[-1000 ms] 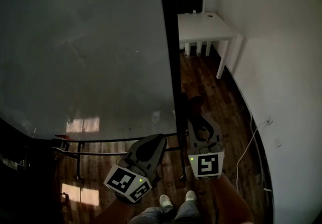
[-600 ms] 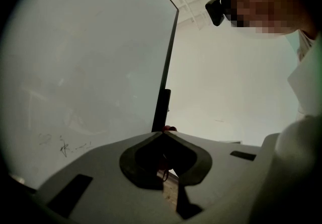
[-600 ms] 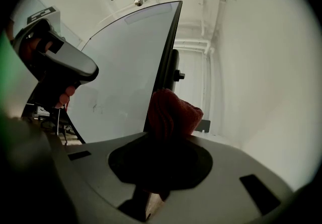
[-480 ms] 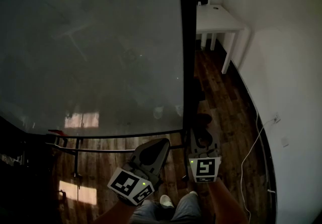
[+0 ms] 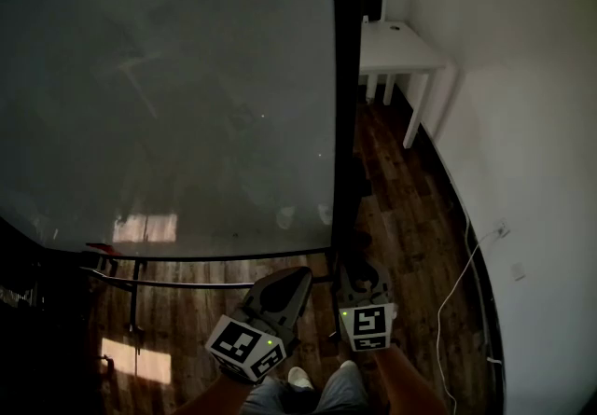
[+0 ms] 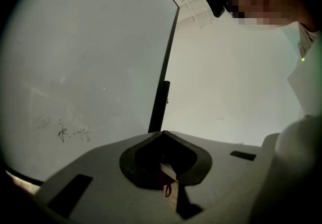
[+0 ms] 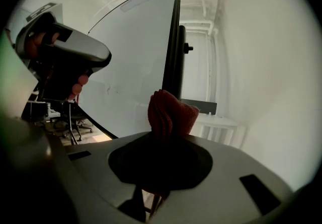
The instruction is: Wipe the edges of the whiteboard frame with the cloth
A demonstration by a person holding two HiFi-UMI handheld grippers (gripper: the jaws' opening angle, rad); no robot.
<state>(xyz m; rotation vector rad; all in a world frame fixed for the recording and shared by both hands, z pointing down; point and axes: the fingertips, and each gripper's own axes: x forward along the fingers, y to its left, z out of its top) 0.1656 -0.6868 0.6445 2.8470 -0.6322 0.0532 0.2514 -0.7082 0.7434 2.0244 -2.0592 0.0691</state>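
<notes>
The whiteboard [image 5: 168,96] fills the left of the head view, and its dark frame edge [image 5: 345,124] runs down its right side. My right gripper [image 5: 362,266] is low at that edge, shut on a red cloth [image 7: 170,111] that sticks up bunched from the jaws. In the right gripper view the cloth sits just in front of the frame edge [image 7: 175,52]; whether they touch I cannot tell. My left gripper [image 5: 297,277] hangs beside it to the left, below the board's bottom edge. Its jaws meet at their tips [image 6: 162,133] with nothing between them, pointing up at the frame edge [image 6: 163,92].
A white wall [image 5: 522,124] stands close on the right, with a small white table [image 5: 396,48] against it. A cable [image 5: 464,269] trails over the wood floor. The board's stand bars [image 5: 187,281] run below the board. An office chair [image 7: 70,117] stands at the far left.
My right gripper has slid down the right frame edge with the cloth, toward me. The left gripper has stayed beside it, and the head view has shifted slightly.
</notes>
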